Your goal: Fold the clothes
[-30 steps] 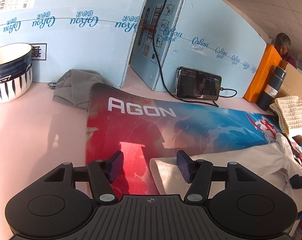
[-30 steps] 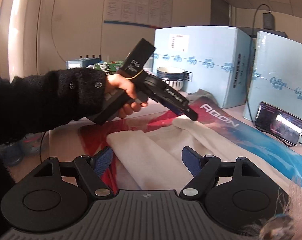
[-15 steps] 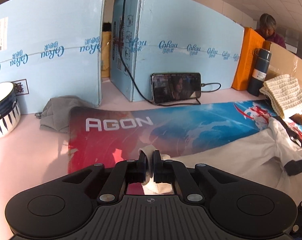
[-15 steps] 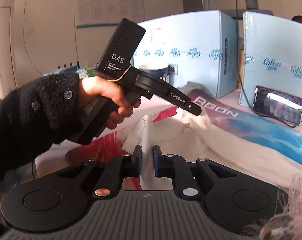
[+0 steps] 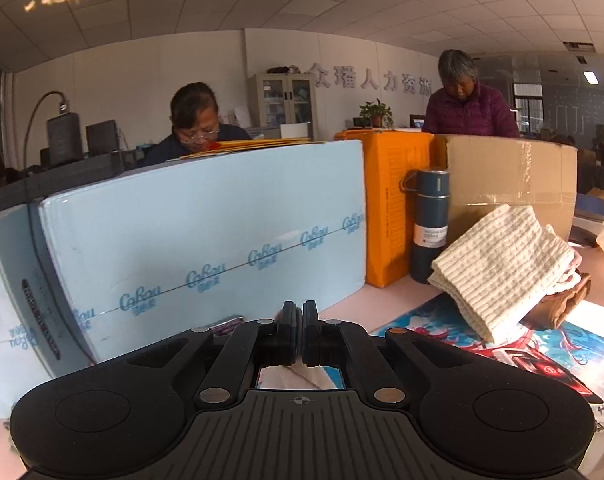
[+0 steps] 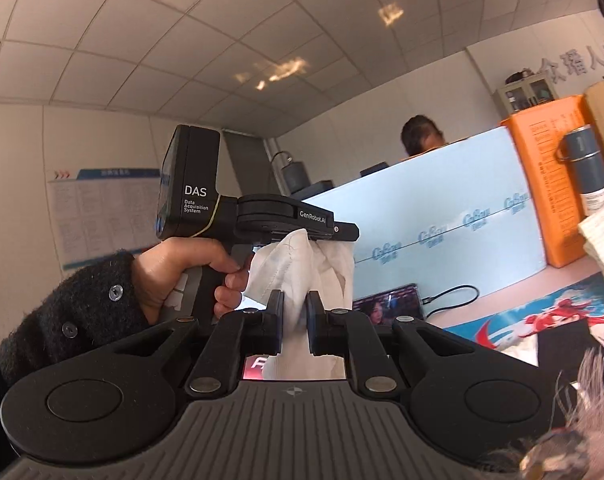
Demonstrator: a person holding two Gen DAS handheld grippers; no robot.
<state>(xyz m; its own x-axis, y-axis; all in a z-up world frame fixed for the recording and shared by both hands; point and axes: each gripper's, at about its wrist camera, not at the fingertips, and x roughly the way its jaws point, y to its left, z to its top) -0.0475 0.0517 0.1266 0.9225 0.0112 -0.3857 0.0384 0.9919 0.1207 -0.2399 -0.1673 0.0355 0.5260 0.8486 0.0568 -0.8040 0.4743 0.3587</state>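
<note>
- while both tools are raised above the agon desk mat (image 6: 542, 320), the white garment (image 6: 302, 264) hangs between them, one bunched edge in each; its lower part drops out of view behind the right tool's body.
- left gripper (image 5: 301, 334): fingers pressed together, only a sliver of gap; a scrap of white cloth shows just below them, and the right wrist view shows the garment hanging from this tool's tip, so it is judged clamped on the garment.
- right gripper (image 6: 294, 324): fingers drawn in on a thick gather of the same cloth, a narrow gap filled by fabric.
- left hand (image 6: 190, 276): black knit sleeve, wrapped round the pistol-grip handle, above the mat's left end.
- handling, as judged: light, thin, limp woven cloth; drapes and creases freely, no stiffness to hold a fold line; not fragile. a bunched pinch may slip or hold uneven layers.
- where to hold: at corners or along a hem or seam, the two grips well apart so the edge between is taut before laying it back on the mat.
- folded cream ribbed knit (image 5: 502, 268): on a small pile at the mat's far right end.
- dark flask (image 5: 430, 224): upright beyond the mat, just behind the knit.
- phone (image 6: 386, 306): propped at the mat's far edge against the pale blue carton (image 5: 206, 240), cable attached.
</note>
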